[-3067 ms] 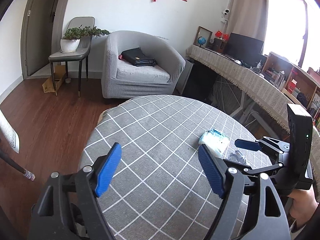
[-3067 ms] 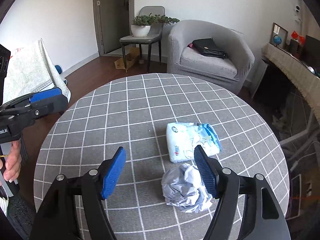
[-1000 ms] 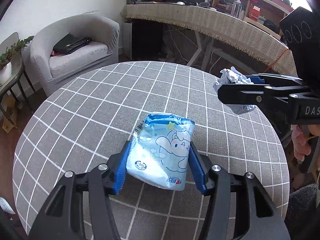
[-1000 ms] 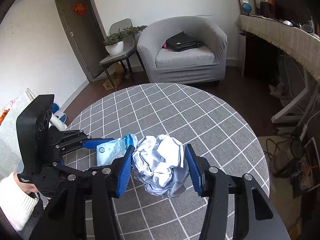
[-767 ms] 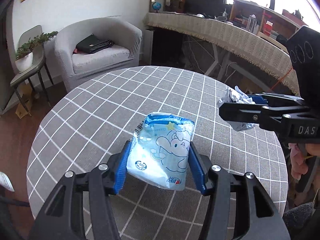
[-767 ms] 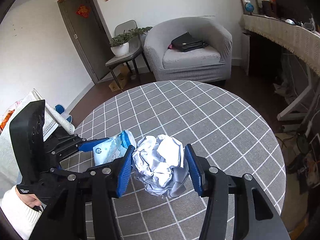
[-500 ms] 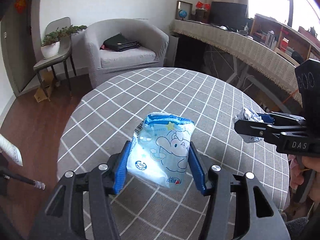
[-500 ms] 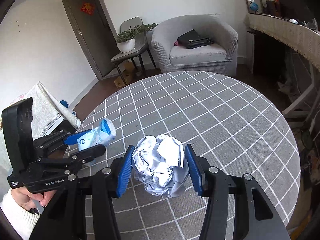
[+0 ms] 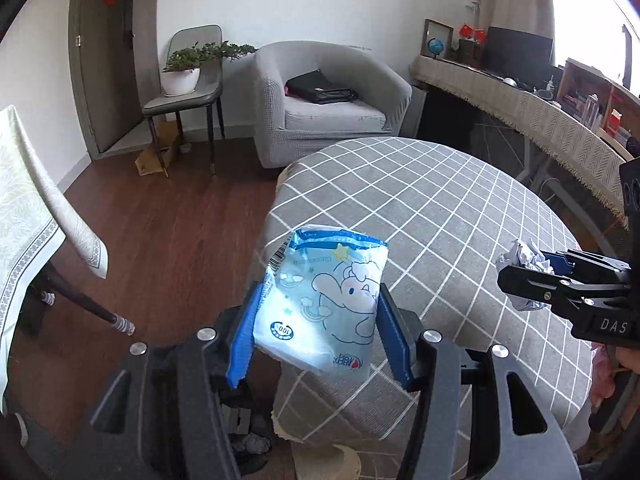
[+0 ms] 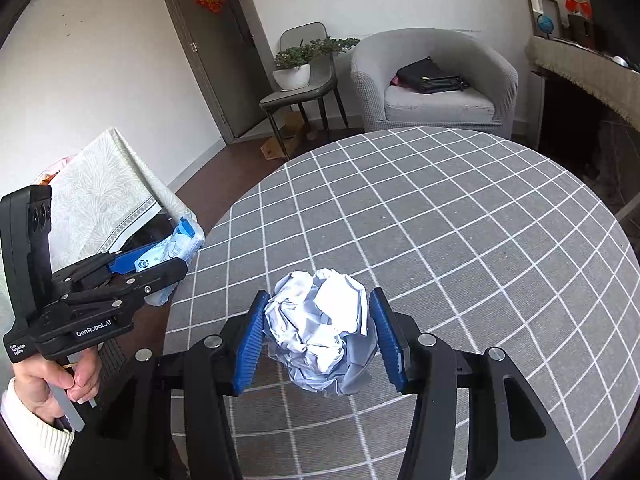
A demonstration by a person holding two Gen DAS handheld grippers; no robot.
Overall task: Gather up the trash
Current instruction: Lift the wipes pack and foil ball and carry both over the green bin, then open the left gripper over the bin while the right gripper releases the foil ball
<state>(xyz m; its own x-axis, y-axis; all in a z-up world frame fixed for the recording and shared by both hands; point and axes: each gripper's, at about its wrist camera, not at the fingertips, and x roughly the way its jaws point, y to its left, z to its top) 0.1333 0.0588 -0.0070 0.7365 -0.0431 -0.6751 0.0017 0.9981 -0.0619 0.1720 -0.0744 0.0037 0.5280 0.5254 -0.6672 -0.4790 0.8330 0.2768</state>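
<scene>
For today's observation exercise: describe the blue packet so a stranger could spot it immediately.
Find the round table with the grey checked cloth. At its left edge, the left gripper holds the blue packet up. Unlike the crumpled white paper ball in the right gripper, it is glossy, with a cartoon elephant.

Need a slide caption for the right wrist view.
Right gripper holds crumpled paper above the checked table.

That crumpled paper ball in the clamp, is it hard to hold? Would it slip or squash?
The paper ball is probably very light: the right hand-held gripper holds it clear of the table by its sides alone. It likely squashes easily, being loose crumpled folds. Slipping seems unlikely, since the ridged blue pads press into the creases.
</scene>
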